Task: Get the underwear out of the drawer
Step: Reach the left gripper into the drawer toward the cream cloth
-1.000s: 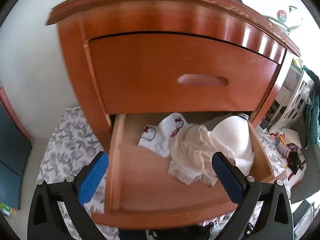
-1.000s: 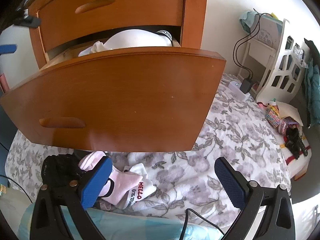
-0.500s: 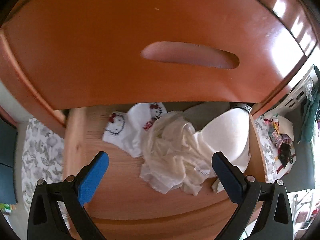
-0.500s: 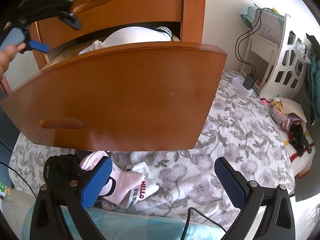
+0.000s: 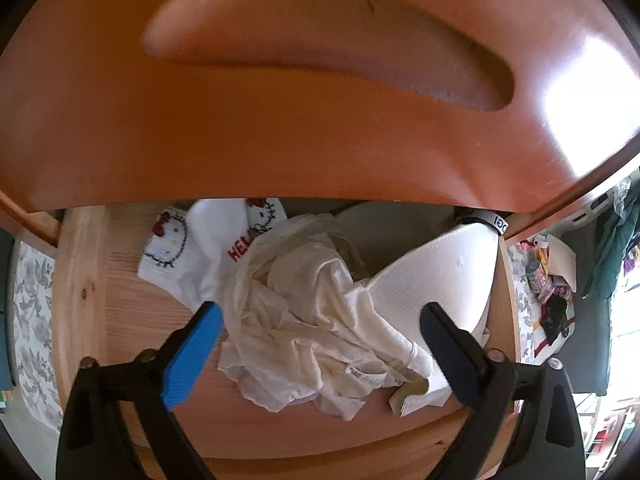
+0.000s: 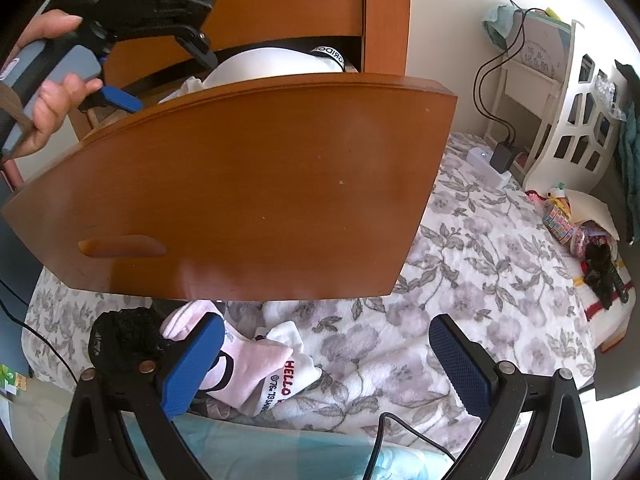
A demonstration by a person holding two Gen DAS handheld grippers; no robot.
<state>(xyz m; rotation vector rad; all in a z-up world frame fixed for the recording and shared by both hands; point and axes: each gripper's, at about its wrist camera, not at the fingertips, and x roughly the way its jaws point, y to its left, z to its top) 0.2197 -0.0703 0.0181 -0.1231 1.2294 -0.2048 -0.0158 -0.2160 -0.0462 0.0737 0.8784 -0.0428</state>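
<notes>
1. Left tongs (image 5: 320,344): jaws wide but closing, pointing down into the open drawer (image 5: 132,308), with the crumpled cream underwear (image 5: 304,320) between them, not yet gripped.
2. Underwear: lies mid-drawer, between white cartoon-cat socks (image 5: 200,248) and a white padded bra (image 5: 436,276).
3. Right tongs (image 6: 324,364): wide, empty, above the flowered bedspread (image 6: 460,264) below the drawer front.
4. Pink and white socks (image 6: 256,372): on the bedspread beside the left finger.

Bedroom (home): floral bedspread (image 6: 472,264), wooden drawer (image 6: 248,184)
</notes>
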